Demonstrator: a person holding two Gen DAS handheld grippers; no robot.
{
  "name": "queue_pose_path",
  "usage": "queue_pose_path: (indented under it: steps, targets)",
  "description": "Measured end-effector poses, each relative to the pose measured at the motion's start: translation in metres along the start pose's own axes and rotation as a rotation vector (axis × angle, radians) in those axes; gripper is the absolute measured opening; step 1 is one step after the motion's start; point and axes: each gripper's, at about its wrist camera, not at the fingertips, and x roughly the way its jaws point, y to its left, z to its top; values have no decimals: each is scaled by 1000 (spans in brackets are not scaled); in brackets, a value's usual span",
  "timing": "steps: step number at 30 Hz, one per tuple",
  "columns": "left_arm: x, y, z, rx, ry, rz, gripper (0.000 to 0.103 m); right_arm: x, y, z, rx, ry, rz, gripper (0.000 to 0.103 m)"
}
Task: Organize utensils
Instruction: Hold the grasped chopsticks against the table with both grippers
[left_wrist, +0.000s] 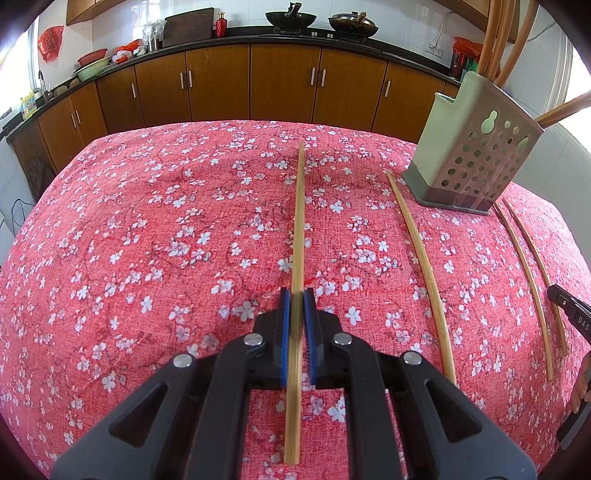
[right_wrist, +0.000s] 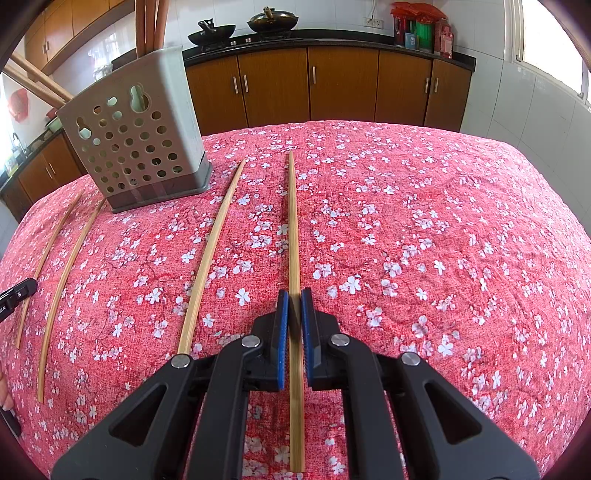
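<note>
Pickup step. My left gripper (left_wrist: 297, 295) and right gripper (right_wrist: 294, 295) each close on a bamboo chopstick (left_wrist: 298, 229) (right_wrist: 293, 229) lying on the red floral tablecloth (left_wrist: 147, 240). Next: lift, carry to the perforated grey plastic holder (left_wrist: 469, 162).

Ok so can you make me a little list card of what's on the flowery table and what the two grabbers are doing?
Table cover: red flowery cloth
Holder: grey holed chopstick holder, upright, standing chopsticks inside
Loose chopsticks: four lying on the cloth
Left gripper: shut on left chopstick
Right gripper: shut on right chopstick
Untouched: second chopstick and third chopstick, between the held two
</note>
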Motion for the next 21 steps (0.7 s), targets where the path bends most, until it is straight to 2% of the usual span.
queue_pose_path:
  steps: [21]
  targets:
    - [0,1,0,-1,2,-3,12,0,0,0,0,0,1,8]
